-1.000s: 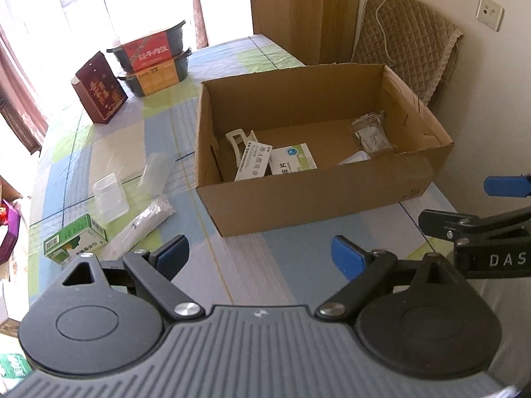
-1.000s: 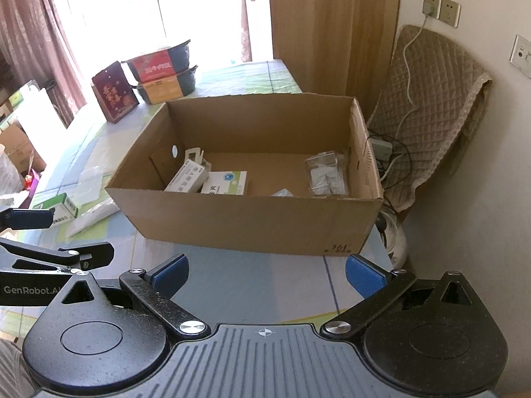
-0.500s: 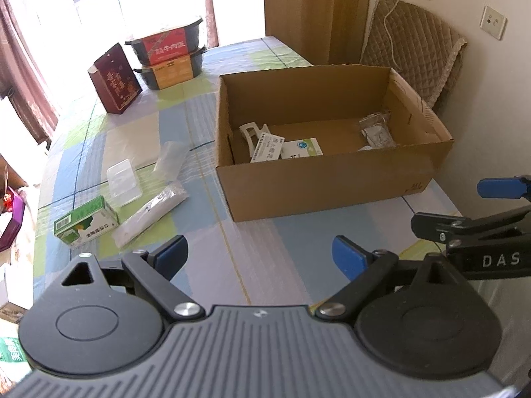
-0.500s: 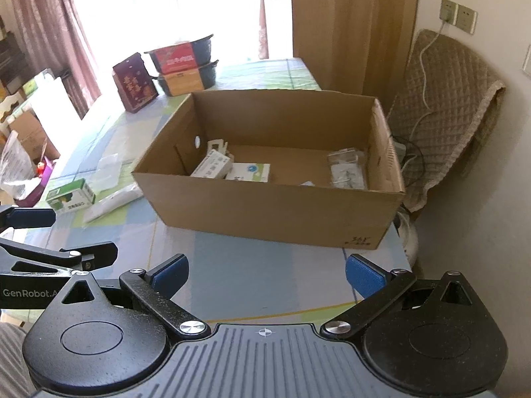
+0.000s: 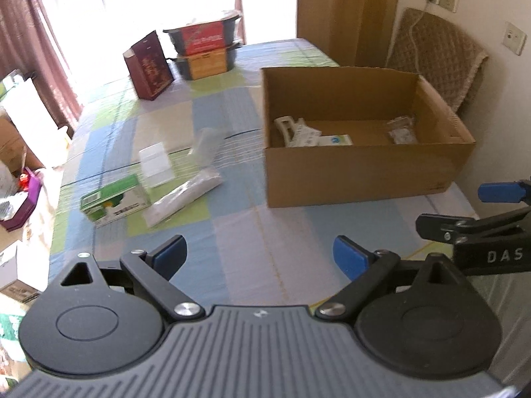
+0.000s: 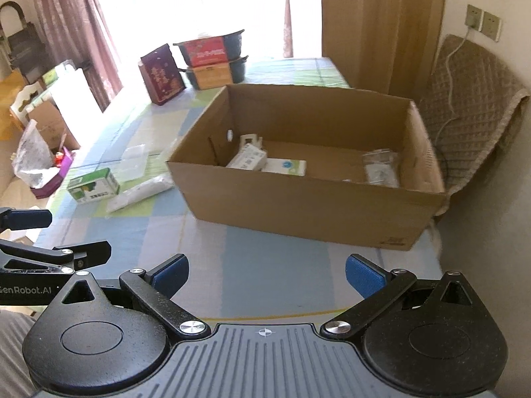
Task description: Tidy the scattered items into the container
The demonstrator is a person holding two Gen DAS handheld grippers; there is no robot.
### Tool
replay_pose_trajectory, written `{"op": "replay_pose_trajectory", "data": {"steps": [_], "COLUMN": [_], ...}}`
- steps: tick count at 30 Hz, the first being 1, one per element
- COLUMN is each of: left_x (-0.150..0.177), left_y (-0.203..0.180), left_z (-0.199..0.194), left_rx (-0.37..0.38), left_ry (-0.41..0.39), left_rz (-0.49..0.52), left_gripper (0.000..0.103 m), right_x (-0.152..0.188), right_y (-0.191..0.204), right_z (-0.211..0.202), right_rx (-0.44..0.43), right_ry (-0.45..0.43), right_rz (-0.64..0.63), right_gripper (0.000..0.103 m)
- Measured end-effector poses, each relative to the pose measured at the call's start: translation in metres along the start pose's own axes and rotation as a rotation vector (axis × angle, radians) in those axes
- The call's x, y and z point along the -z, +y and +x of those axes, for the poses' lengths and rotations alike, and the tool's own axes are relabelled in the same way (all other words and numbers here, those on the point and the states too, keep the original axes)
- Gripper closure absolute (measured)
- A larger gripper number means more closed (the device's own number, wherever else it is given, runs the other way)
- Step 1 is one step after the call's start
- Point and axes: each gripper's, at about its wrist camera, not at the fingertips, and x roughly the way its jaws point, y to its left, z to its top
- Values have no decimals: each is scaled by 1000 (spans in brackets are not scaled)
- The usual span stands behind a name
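An open cardboard box [image 5: 365, 172] [image 6: 298, 205] stands on the checked tablecloth and holds several white packets and a clear bag. Left of it lie a green carton [image 5: 114, 204] [image 6: 94, 185], a long white sachet [image 5: 182, 199] [image 6: 141, 192], a clear plastic case [image 5: 156, 164] [image 6: 132, 157] and a clear bag [image 5: 205, 142]. My left gripper [image 5: 259, 255] is open and empty above the table's near side. My right gripper [image 6: 267, 273] is open and empty too, facing the box's front wall. Each gripper shows at the edge of the other's view.
At the table's far end stand a dark red gift box [image 5: 147, 66] and two stacked pots with red and orange labels [image 5: 205, 49]. A padded chair [image 6: 474, 112] is behind the box by the wall. Cartons and bags crowd the floor on the left [image 6: 39, 152].
Both grippers have pulled back and swung left, so the box looks smaller and sits further right, and the scattered items come more into view. Both stay open.
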Motion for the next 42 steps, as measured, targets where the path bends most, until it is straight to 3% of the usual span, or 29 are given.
{"op": "replay_pose_trajectory", "data": {"steps": [13, 18, 24, 30, 42], "left_x": [38, 47, 55, 57, 44], "left_y": [80, 108, 136, 160, 222], "left_z": [8, 13, 25, 51, 126], "left_rx": [-120, -149, -172, -177, -135], "left_ry": [47, 53, 46, 32, -30], "left_rz": [-85, -78, -50, 92, 411], "left_gripper": [10, 10, 10, 11, 13], "right_x": [-4, -8, -9, -10, -13], "right_y": [55, 77, 100, 111, 96], "right_z": [40, 63, 102, 139, 191], "right_rx": [-147, -205, -211, -197, -127], "right_ry": [32, 50, 93, 143, 207], "right_rz": [-87, -148, -177, -182, -76], "right_gripper": [0, 0, 0, 0, 0]}}
